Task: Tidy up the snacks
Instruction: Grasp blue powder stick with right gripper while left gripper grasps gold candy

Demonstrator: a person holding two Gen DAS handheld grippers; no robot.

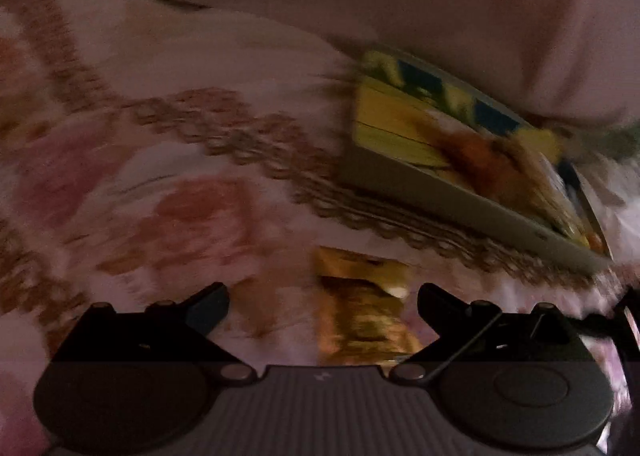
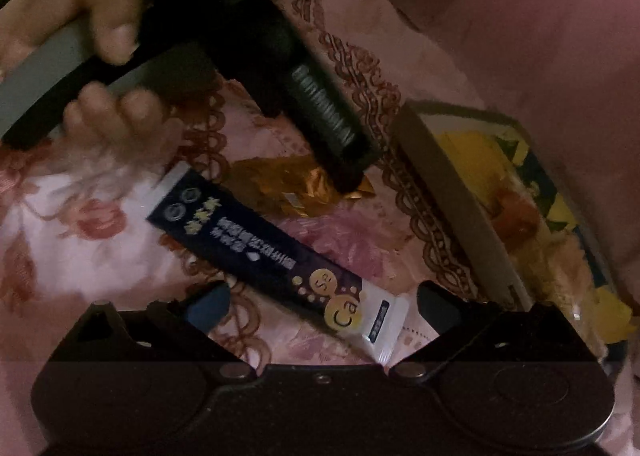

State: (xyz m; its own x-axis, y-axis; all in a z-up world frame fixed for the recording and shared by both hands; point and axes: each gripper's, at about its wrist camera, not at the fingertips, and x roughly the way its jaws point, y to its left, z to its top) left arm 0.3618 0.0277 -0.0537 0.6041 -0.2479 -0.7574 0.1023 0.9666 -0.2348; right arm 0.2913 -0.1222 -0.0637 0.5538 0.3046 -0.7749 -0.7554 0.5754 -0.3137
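Left tool (image 1: 322, 306) spread wide over gold packet (image 1: 360, 312) beside box (image 1: 460, 160): light, crinkly, slippery foil; pinch mid-body

A crinkled, glossy gold foil wrapper (image 2: 304, 186) and a smooth plastic sachet (image 2: 276, 256) are laid on matt floral cloth (image 2: 80, 240).

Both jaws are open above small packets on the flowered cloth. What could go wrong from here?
1. The left gripper hovers over the crumpled gold wrapper; thin foil may slip or tear when the jaws shut.
2. The dark stick sachet lies flat under the right gripper, so the jaws might pinch the flowered cloth too.
3. The left view is blurred, which suggests fast motion, and the tray of snacks sits close by and could be bumped.
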